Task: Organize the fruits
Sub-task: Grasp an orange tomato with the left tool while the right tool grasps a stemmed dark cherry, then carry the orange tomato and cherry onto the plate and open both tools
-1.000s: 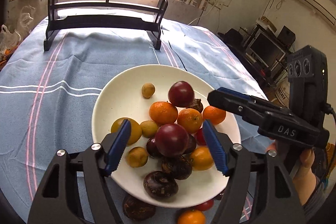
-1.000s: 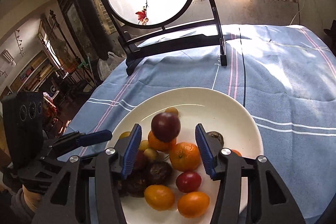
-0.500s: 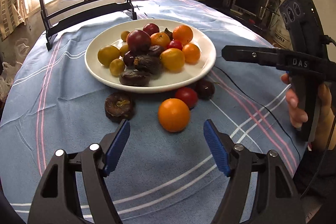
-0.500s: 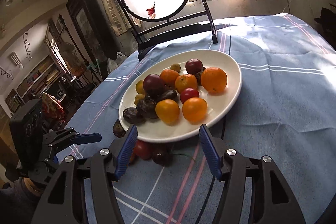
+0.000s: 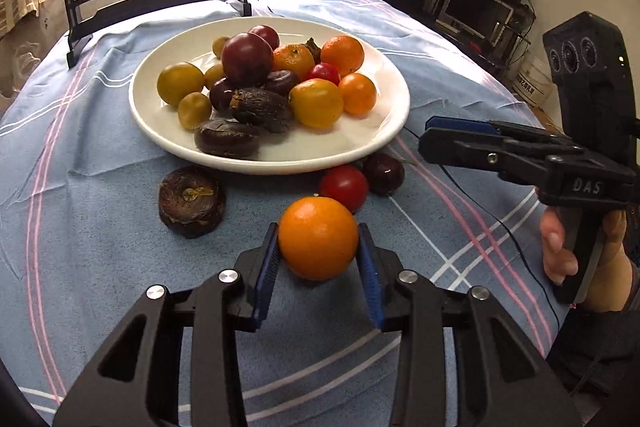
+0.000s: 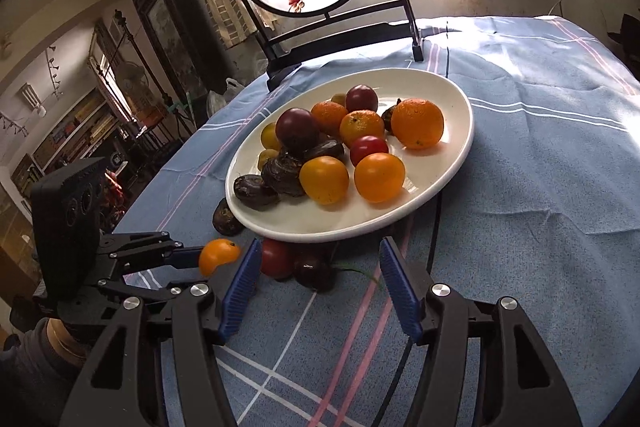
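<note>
The left gripper [image 5: 318, 259] is clamping the orange [image 5: 318, 238] between its blue pads, its jaws having just closed in on the fruit, which is sitting on the blue tabletop [image 5: 100, 247] just in front of the white plate [image 5: 360, 143] heaped with fruit. Near the orange, a red tomato [image 5: 345, 186], a dark plum [image 5: 383, 172] and a brown wrinkled fruit [image 5: 191, 201] are lying beside the plate's rim. The right gripper [image 6: 320, 291] is hovering about half open with nothing in it, the tomato and plum lying just beyond its fingertips.

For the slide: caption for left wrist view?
Left tongs shut on loose orange in front of fruit plate.
</note>
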Action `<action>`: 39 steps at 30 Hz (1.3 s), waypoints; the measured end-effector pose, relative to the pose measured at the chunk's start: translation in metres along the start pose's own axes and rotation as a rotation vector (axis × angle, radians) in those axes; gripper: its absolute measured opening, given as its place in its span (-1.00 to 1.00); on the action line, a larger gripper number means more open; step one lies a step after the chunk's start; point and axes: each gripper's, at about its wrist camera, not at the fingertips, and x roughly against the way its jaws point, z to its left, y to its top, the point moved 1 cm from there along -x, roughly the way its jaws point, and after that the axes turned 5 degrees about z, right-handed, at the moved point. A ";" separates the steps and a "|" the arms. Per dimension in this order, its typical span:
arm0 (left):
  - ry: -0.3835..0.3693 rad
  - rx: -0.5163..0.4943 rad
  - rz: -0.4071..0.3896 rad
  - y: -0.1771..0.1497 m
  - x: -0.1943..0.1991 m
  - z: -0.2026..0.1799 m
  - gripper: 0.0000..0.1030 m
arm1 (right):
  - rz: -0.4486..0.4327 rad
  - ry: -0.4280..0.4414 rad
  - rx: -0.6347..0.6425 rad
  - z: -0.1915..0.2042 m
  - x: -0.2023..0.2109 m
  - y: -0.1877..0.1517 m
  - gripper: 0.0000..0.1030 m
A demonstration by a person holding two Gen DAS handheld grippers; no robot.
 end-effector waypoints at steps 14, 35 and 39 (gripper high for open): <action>-0.001 0.059 -0.071 -0.030 0.046 0.026 -0.29 | 0.177 -0.148 0.120 0.027 -0.040 -0.001 -0.41; 0.002 0.050 -0.093 -0.027 0.047 0.017 -0.29 | 0.060 -0.065 0.052 0.016 0.014 -0.013 -0.49; 0.004 0.047 -0.098 -0.025 0.048 0.014 -0.29 | 0.018 -0.060 0.051 0.016 0.033 -0.011 -0.49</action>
